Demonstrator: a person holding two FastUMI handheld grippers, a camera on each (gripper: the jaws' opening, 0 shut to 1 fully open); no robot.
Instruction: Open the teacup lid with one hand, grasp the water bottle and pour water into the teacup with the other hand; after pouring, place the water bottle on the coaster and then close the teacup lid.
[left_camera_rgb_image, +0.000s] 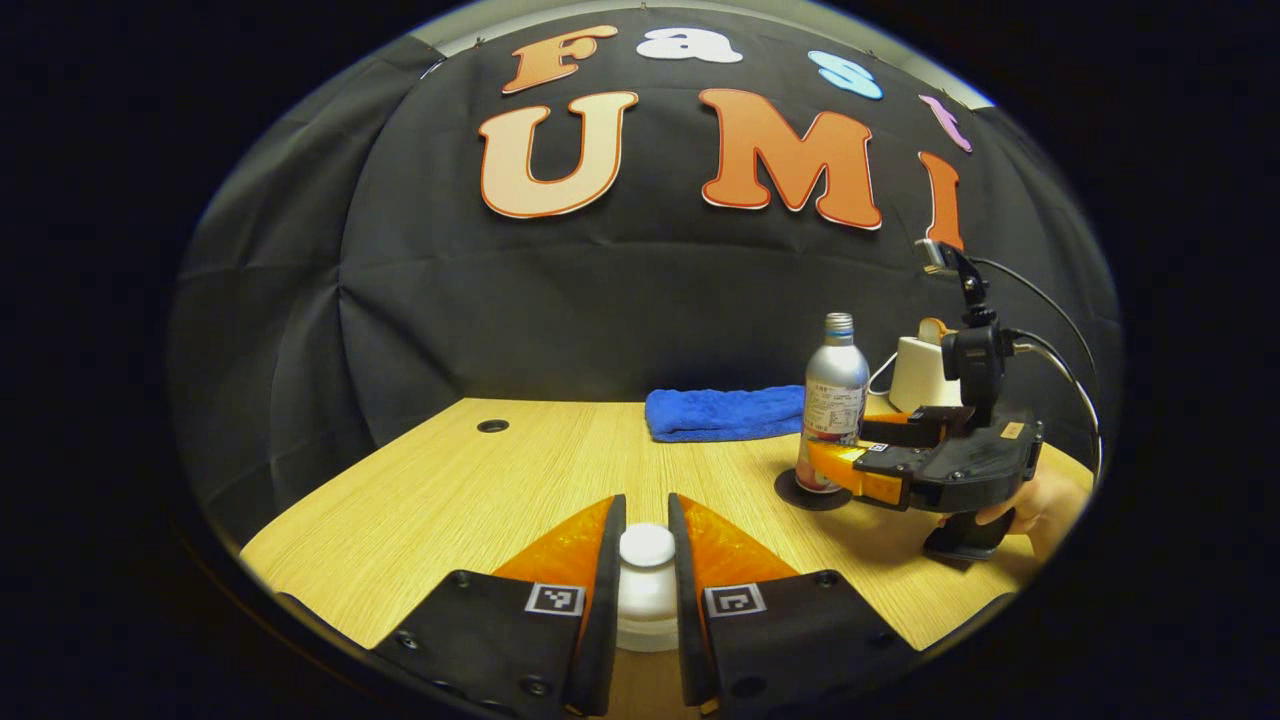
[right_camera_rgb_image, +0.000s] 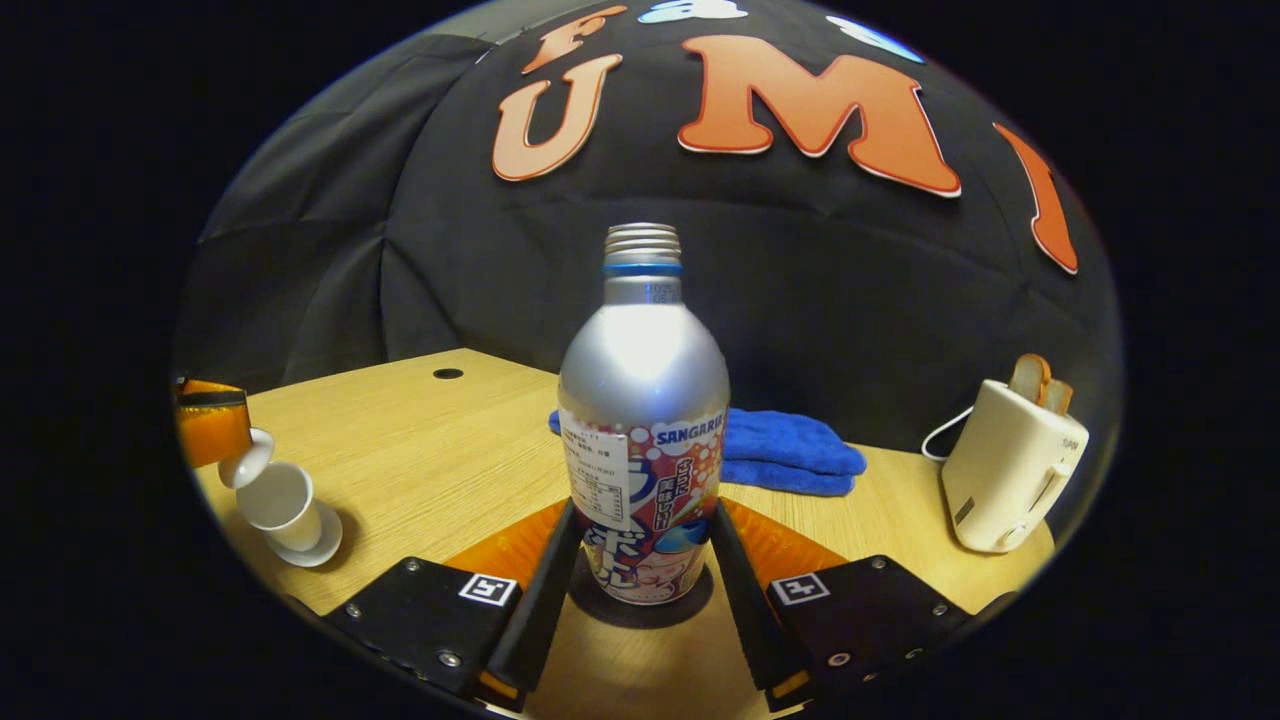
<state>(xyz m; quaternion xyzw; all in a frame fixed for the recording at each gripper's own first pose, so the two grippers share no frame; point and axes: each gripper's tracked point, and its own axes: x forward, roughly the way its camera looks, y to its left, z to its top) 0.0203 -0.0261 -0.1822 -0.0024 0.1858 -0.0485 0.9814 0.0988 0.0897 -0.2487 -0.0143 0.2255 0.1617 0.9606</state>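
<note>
My left gripper is shut on the knob of the white teacup lid. In the right gripper view that lid hangs tilted just above the open white teacup on its saucer, with the left gripper holding it. The capless silver water bottle stands upright on a dark coaster. My right gripper has a finger pressed against each side of the bottle's base. From the left gripper view the bottle, coaster and right gripper lie to the right.
A folded blue towel lies behind the bottle near the table's back edge. A cream toaster with bread in it stands at the right. A cable hole sits at the back left. A hand holds the right gripper.
</note>
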